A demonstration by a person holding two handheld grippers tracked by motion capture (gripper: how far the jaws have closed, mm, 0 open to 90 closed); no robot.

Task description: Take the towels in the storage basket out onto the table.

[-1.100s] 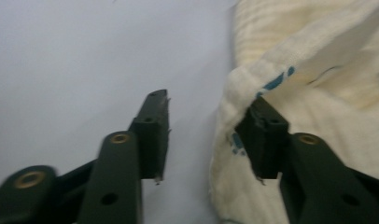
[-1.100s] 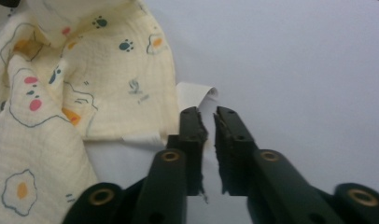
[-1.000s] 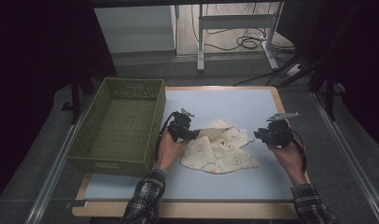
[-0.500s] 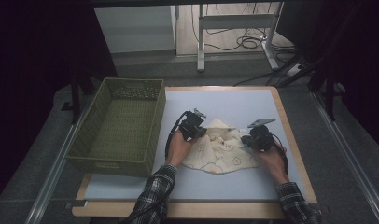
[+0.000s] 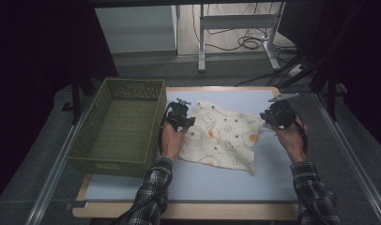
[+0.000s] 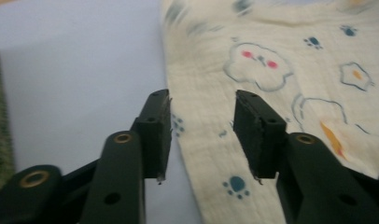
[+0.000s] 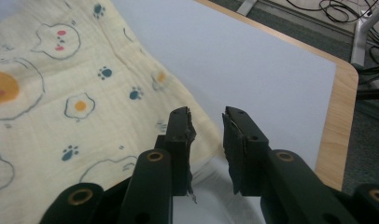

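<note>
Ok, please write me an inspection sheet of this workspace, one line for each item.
Surface: pale blue table top with a wooden edge, bare in front.
Job's things: cream printed cloth spread nearly flat on the table.
Clutter: green woven basket at the left, nothing seen inside.
Grippers: left gripper open over the cloth's edge, jaws have just been opening, cloth under the gap, not pinched; right gripper open at the cloth's right corner, jaws have just been opening, nothing pinched.
Cables: a black cable loops from the left gripper.
Surroundings: grey floor, a metal frame and loose cables behind.
</note>
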